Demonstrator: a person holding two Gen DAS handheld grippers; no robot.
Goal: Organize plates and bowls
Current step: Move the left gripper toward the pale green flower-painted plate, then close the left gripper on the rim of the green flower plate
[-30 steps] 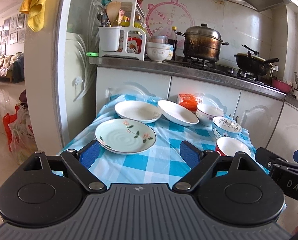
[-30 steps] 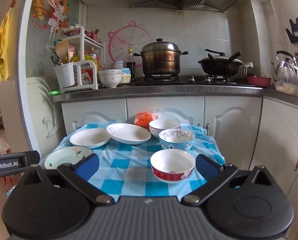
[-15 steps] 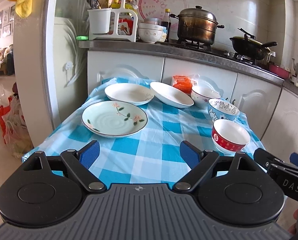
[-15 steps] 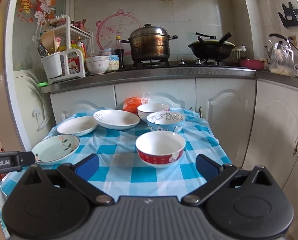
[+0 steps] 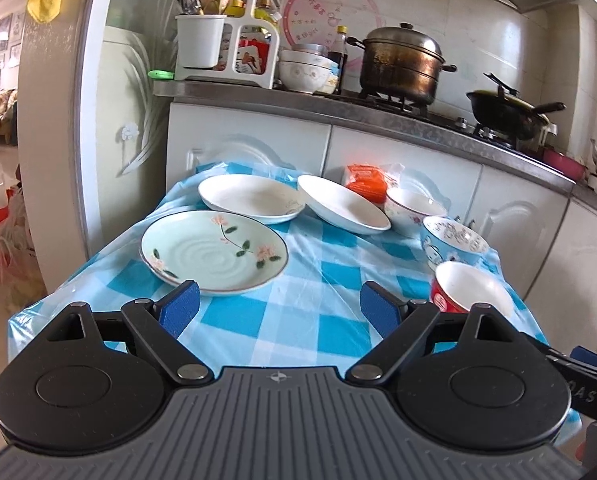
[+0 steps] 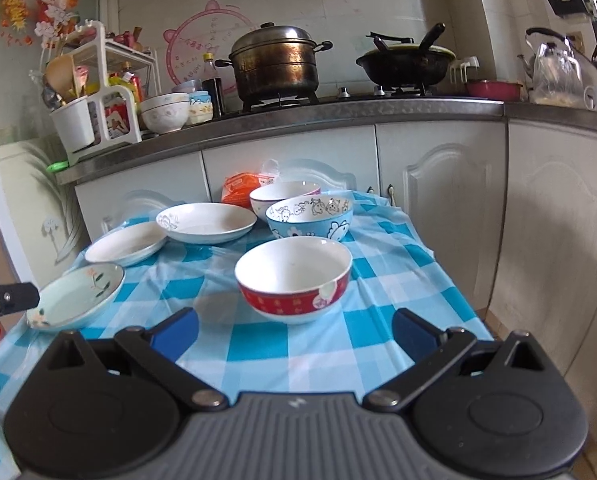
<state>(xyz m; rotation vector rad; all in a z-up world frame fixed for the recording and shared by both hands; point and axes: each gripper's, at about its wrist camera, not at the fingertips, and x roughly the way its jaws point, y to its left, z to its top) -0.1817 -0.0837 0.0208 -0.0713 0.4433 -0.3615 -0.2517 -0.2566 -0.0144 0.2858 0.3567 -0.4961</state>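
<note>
On the blue checked tablecloth (image 5: 306, 320) lie a pale green flowered plate (image 5: 214, 256) at the near left and two white plates (image 5: 254, 198) (image 5: 342, 208) behind it. Three bowls stand in a row on the right: a red one (image 6: 294, 280) nearest, a blue cartoon one (image 6: 310, 216), a white one (image 6: 284, 196) at the back. My left gripper (image 5: 278, 308) is open and empty just short of the green plate. My right gripper (image 6: 294, 332) is open and empty just short of the red bowl.
An orange packet (image 5: 364, 184) lies at the table's far end. Behind stands a kitchen counter (image 6: 338, 112) with a steamer pot (image 6: 276, 64), a wok (image 6: 404, 62), a white rack (image 5: 226, 40) and stacked bowls (image 5: 304, 72). White cabinets (image 6: 438, 200) close the right side.
Both grippers have moved forward toward the table. The green plate and the red bowl now sit much closer to the open fingers. No dish has moved.
</note>
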